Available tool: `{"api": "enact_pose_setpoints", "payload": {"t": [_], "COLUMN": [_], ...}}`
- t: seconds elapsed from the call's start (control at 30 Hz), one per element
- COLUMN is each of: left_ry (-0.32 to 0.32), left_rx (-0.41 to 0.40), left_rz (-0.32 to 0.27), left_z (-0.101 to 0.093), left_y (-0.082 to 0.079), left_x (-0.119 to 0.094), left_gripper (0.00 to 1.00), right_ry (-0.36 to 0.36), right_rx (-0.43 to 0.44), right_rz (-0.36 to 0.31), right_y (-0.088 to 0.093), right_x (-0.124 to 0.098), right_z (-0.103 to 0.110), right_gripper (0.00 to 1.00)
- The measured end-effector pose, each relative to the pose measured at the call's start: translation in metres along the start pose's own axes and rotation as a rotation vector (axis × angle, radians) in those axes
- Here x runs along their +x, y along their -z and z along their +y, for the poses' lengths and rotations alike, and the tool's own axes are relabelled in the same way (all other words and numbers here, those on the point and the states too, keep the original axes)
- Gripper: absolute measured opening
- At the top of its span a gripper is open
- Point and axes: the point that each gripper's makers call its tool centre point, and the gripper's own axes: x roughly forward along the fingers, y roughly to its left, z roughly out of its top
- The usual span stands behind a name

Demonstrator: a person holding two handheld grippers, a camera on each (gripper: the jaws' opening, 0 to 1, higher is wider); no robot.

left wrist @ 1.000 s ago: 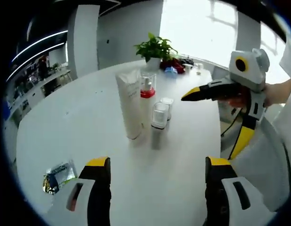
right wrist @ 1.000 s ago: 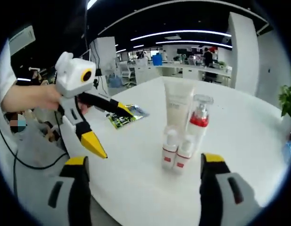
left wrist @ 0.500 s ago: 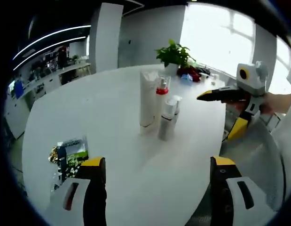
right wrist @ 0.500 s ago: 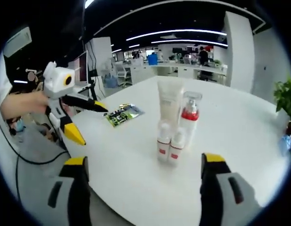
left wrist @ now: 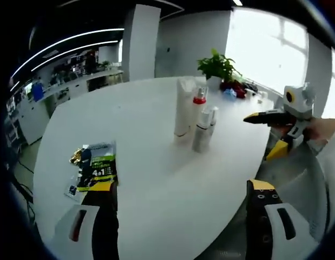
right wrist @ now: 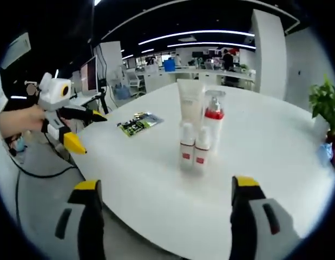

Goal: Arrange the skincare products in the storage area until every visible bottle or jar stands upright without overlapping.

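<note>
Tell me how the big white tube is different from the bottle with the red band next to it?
The tube is plain white all over and wide; the bottle is slimmer, with a red band and a clear cap showing a pump. The tube tapers toward its base, while the bottle keeps straight sides. Both stand upright, side by side, at about the same height, behind two small bottles on the white table.

White round table [left wrist: 156,179]; green-black foil packet [left wrist: 96,169] lying flat at lower left; potted plant [left wrist: 217,65] top centre; office desks [right wrist: 210,67] far back.
</note>
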Motion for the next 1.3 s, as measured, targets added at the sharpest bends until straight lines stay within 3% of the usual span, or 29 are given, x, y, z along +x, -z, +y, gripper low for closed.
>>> {"api": "enact_pose_setpoints", "payload": {"t": [0.23,0.5,1.3], "left_ry": [-0.05,-0.137,-0.182], "left_rx": [-0.041,-0.069,-0.106], "left_rz": [0.012,-0.018,-0.013], "left_z": [0.002,0.005,0.014], "left_y": [0.017,0.022,0.023], "left_x": [-0.013,-0.026,-0.027], "left_gripper": [0.97,0.97,0.97], "right_ry": [0.009,0.022,0.032], "right_rx": [-0.013,-0.006,0.027], "right_rz": [-0.009,-0.022,-0.026], "right_y": [-0.002,-0.005,-0.001], "right_x": [-0.004,-0.011,-0.013], "right_z": [-0.002,-0.004,-0.008], "right_gripper": [1.0,1.0,1.0]}}
